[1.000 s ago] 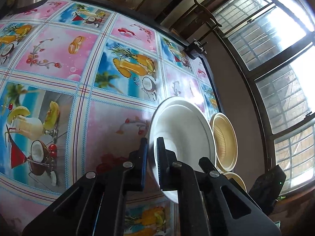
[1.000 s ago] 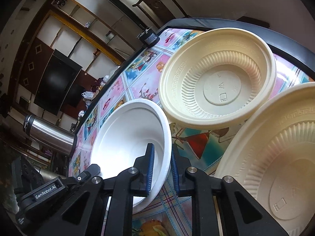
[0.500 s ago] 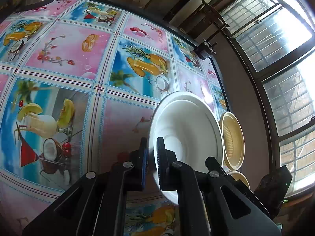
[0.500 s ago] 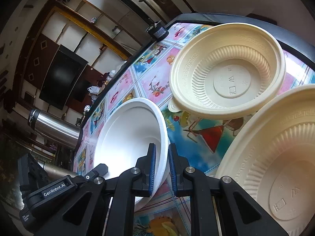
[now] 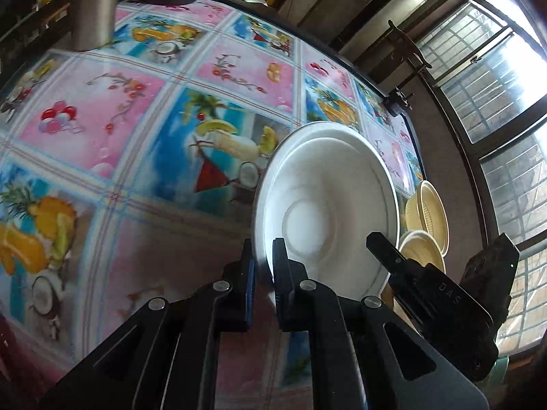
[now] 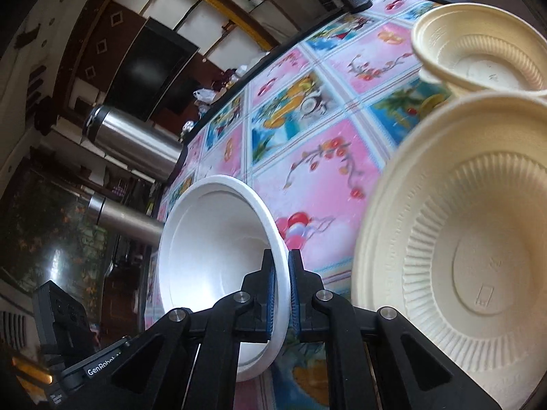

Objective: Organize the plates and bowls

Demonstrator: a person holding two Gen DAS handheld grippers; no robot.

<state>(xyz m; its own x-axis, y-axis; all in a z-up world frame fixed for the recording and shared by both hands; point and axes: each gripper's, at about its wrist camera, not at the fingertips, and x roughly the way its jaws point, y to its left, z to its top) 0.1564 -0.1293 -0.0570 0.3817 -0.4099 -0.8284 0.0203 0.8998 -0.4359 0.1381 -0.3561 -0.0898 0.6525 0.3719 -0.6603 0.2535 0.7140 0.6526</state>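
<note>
Item: white bowl point(image 5: 324, 205), tilted above the bench point(image 5: 136, 136). Left claw point(image 5: 263, 273) and right claw point(image 6: 281, 290) each clamped on opposite sides of its rim.

Sorted: little as yet, by appearance. Cream plate point(image 6: 471, 256) and two cream bowls point(image 6: 478, 54), one in the other, lie just beside each other.

Outstanding: white bowl unplaced; cream pieces unstacked.
</note>
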